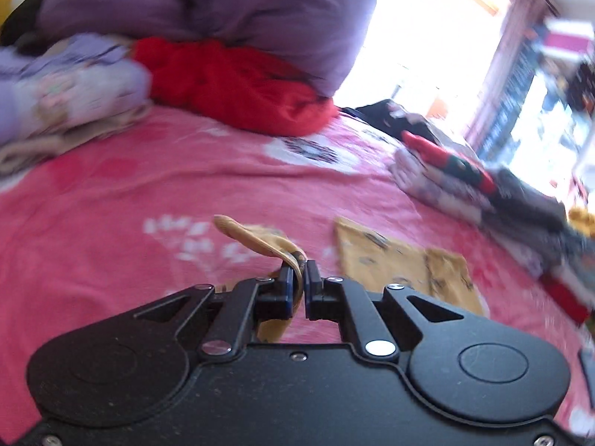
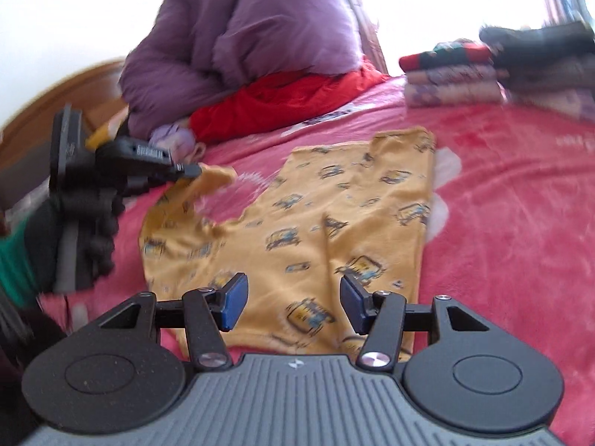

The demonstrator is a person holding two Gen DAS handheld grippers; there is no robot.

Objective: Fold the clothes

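Where the pink fleece bedspread with white flower shapes (image 2: 502, 200) covers the whole bed, everything else is laid on top of it. At the far side a bulky purple quilted duvet (image 2: 238, 41) is heaped, and a crumpled red garment (image 2: 290, 100) is pressed under its near edge. A stack of folded clothes (image 2: 483, 74) in red, green, grey and pale patterned layers is seen at the far right, well apart from the duvet. In the left wrist view a lilac patterned bundle of cloth (image 1: 74, 85) is seen at the far left, just beside the red garment.

The yellow cotton garment printed with small vehicle motifs (image 2: 334, 223) is spread mostly flat in the middle of the bedspread, near the cameras, with its far right corner turned over. Its left corner is lifted off the bed and is pinched between the pressed-together tongs of the left gripper (image 1: 297, 286), so that a curled flap of the cloth stands up above the fingertips. This gripper is held by a hand in a dark glove (image 2: 93, 230) with a green sleeve behind it. The right gripper (image 2: 293, 304) is held over the near edge of the yellow garment with its blue-padded tongs spread wide; nothing is gripped between them.
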